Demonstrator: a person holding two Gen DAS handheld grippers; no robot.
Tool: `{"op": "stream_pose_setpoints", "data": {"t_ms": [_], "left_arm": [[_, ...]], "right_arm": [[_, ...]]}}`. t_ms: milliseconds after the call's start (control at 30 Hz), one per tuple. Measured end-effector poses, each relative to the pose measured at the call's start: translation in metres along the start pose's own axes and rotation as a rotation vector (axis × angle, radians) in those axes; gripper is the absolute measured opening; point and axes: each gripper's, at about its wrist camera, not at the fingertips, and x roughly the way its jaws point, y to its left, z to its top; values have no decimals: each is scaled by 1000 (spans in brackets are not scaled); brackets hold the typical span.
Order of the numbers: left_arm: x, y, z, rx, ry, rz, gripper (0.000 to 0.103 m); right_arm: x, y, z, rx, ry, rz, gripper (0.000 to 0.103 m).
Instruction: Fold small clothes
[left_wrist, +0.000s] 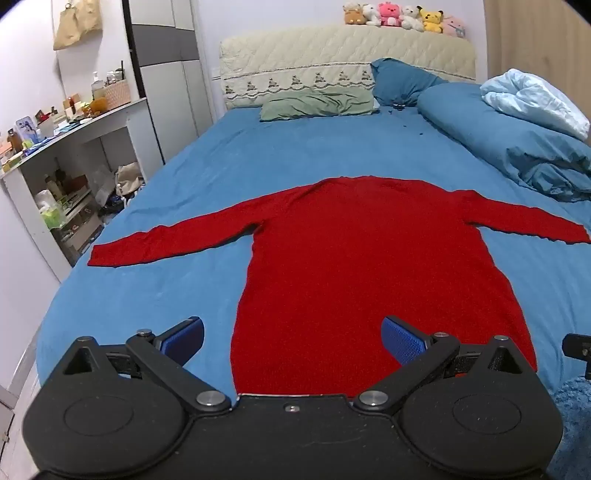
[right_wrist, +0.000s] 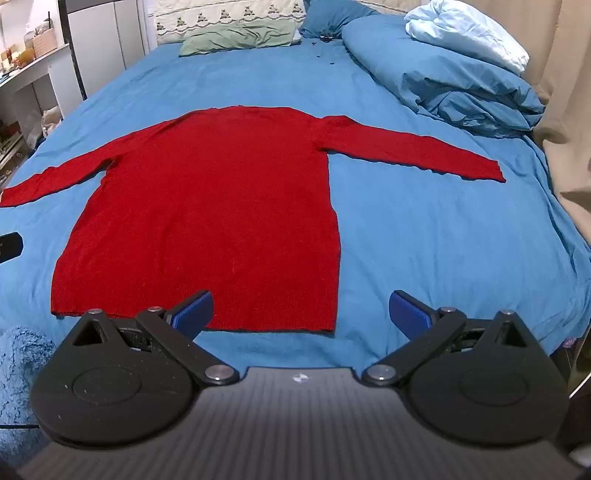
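Observation:
A red long-sleeved sweater (left_wrist: 354, 258) lies flat on the blue bed sheet (left_wrist: 177, 288), hem toward me, both sleeves spread out sideways. It shows in the right wrist view (right_wrist: 214, 206) too. My left gripper (left_wrist: 291, 338) is open and empty, held above the hem's left part. My right gripper (right_wrist: 301, 312) is open and empty, held above the hem's right corner. The left sleeve end (left_wrist: 107, 254) lies near the bed's left edge; the right sleeve end (right_wrist: 484, 171) lies toward the right side.
A rolled blue duvet (right_wrist: 461, 85) with a pale blue blanket lies at the back right. A green pillow (left_wrist: 317, 103) and a blue pillow lie by the headboard (left_wrist: 332, 59), which carries plush toys. A cluttered white shelf (left_wrist: 74, 155) stands left of the bed. A curtain (right_wrist: 569, 110) hangs on the right.

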Motion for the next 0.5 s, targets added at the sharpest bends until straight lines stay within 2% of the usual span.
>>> {"op": "stream_pose_setpoints", "data": {"t_ms": [100,233,500], "left_arm": [[5,3,4,-1,24,-10,103],[-1,2,-2,14,-17,-1,103],[-2,4,-2,1,-7,-13,103]], "right_arm": [[-1,0,0,1,-7,2,103],[-2,0,0,-1,-3,5,103],[-2,1,1,-1,-3,2,103]]}}
